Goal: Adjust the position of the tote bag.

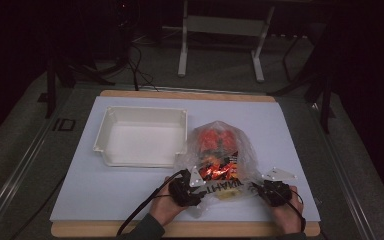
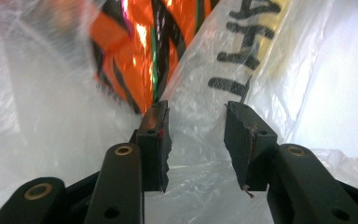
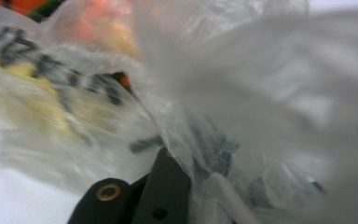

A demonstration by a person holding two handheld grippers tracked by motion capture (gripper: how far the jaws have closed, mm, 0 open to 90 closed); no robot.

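Observation:
A clear plastic bag [image 1: 219, 145] with black lettering lies on the pale mat and holds orange snack packets [image 1: 218, 169]. My left gripper [image 1: 199, 191] is at the bag's near left corner. In the left gripper view its jaws [image 2: 196, 112] stand apart, with loose bag film [image 2: 42, 116] between them and an orange packet [image 2: 130, 46] beyond. My right gripper [image 1: 258, 188] is at the bag's near right corner. In the right gripper view, bunched film [image 3: 261, 84] drapes over the right gripper [image 3: 186, 163] and hides one jaw. It is shut on the film.
An empty white tray [image 1: 111, 125] stands on the mat [image 1: 120, 195] just left of the bag. The wooden board's front edge [image 1: 180, 229] runs below my hands. Table legs and cables stand on the dark floor beyond.

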